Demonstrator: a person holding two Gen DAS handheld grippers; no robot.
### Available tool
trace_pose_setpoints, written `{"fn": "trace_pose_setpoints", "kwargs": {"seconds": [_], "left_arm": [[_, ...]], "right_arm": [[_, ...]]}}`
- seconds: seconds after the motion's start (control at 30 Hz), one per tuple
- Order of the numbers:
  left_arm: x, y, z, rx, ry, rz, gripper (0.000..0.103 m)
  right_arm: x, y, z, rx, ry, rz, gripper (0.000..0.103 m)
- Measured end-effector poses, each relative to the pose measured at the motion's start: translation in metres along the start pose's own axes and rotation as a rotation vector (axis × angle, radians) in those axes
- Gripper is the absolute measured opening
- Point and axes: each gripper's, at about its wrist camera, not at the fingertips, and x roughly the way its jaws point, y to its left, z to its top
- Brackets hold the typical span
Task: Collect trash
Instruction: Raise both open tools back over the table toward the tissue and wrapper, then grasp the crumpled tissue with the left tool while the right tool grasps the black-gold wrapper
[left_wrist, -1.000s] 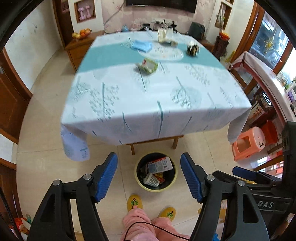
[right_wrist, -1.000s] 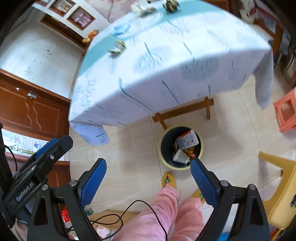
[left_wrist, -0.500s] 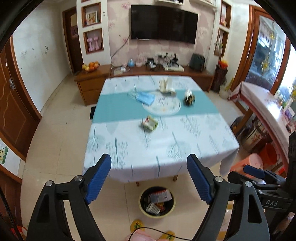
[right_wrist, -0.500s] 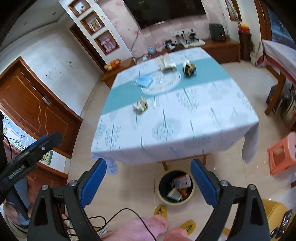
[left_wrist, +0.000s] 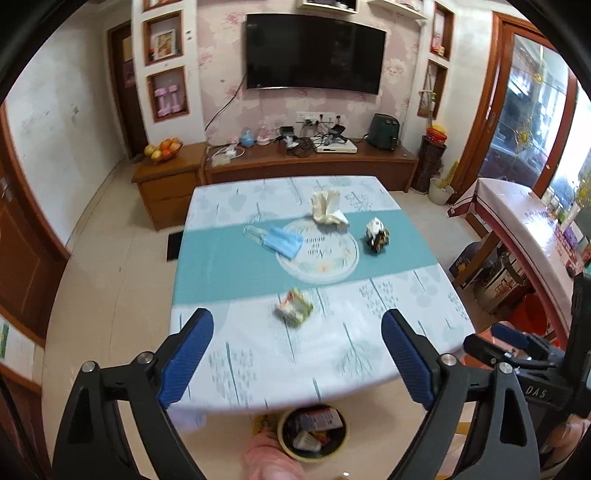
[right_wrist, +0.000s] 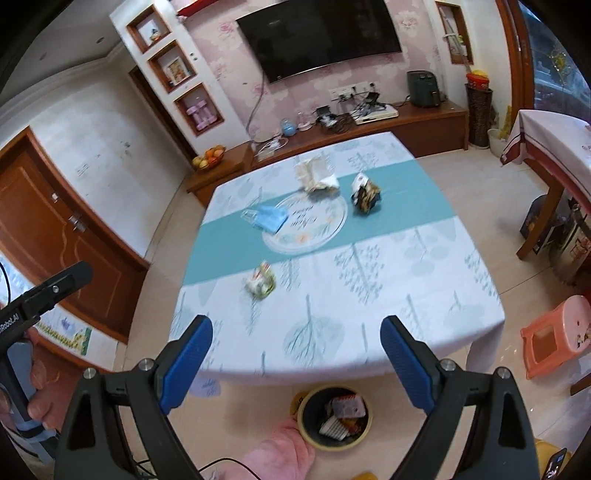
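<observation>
Trash lies on the clothed table (left_wrist: 369, 343) (right_wrist: 406, 295): a crumpled green-white wrapper (left_wrist: 294, 307) (right_wrist: 261, 283) nearest me, a blue face mask (left_wrist: 282, 240) (right_wrist: 269, 217), a cream paper bag (left_wrist: 327, 207) (right_wrist: 314, 175) and a dark snack packet (left_wrist: 376, 235) (right_wrist: 365, 194). On the floor below the near table edge, a yellow-rimmed bin (left_wrist: 312, 435) (right_wrist: 335, 416) holds several pieces of trash. My left gripper (left_wrist: 297, 360) hangs above the near edge, jaws opening, nothing between them. My right gripper (right_wrist: 296, 363) is open and empty beside it.
A round placemat (left_wrist: 325, 254) sits mid-table. A pink stool (right_wrist: 554, 338) stands to the right on the floor, a second clothed table (left_wrist: 524, 218) further right. A low wooden cabinet (left_wrist: 310, 162) with a fruit bowl (left_wrist: 164, 148) runs along the far wall. Pink-trousered legs (right_wrist: 280, 454) stand by the bin.
Both grippers rose and tilted up from over the bin, so the table top and far wall came into view. The left jaws spread wider; the right jaws stayed wide.
</observation>
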Motion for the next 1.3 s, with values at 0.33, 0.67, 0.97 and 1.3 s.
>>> {"fn": "trace_pose_setpoints", "kwargs": {"seconds": [0.33, 0.67, 0.97, 1.3], "left_arm": [[0.154, 0.002, 0.118, 0.255, 0.094, -0.115, 0.102], [0.345, -0.006, 0.185, 0.289, 0.223, -0.274, 0.102], [0.461, -0.013, 0.195, 0.202, 0.206, -0.281, 0.102], [0.527, -0.030, 0.184, 0.167, 0.224, -0.332, 0.102]], "right_arm": [[0.102, -0.021, 0.101, 0.169, 0.006, -0.174, 0.093], [0.222, -0.057, 0.158, 0.311, 0.034, -0.322, 0.093], [0.288, -0.087, 0.171, 0.320, 0.045, -0.388, 0.093], [0.326, -0.094, 0.162, 0.293, 0.054, -0.418, 0.093]]}}
